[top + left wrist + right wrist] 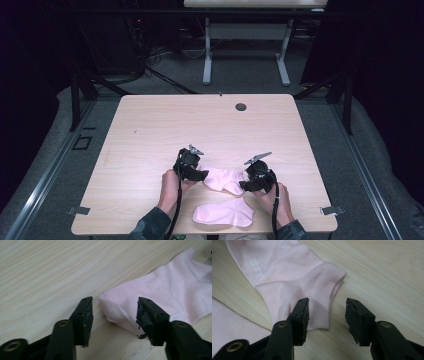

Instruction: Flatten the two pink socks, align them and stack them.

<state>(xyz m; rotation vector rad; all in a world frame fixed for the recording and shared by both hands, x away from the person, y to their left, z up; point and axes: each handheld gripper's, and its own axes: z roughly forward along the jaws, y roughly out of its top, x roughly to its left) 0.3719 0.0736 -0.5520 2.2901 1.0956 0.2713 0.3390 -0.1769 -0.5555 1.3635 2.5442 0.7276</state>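
Two pink socks lie on the pale wooden table point(200, 125). The upper sock point(223, 179) stretches between my two grippers. My left gripper point(204, 175) is at its left end and stands open. In the left gripper view that gripper point(113, 312) has the folded end of the sock point(175, 287) lying between its jaws, with a gap to the left pad. At the sock's right end my right gripper point(243, 186) is open too. In the right gripper view the sock's cuff point(287, 277) reaches between that gripper's point(327, 312) jaws, unpinched. The lower sock point(223, 212) lies flat near the front edge.
A round cable hole point(241, 106) sits near the table's far edge. Metal brackets point(332, 210) stick out at the front corners. Another table point(245, 30) stands farther back on the grey floor. A person's forearms come in from the bottom.
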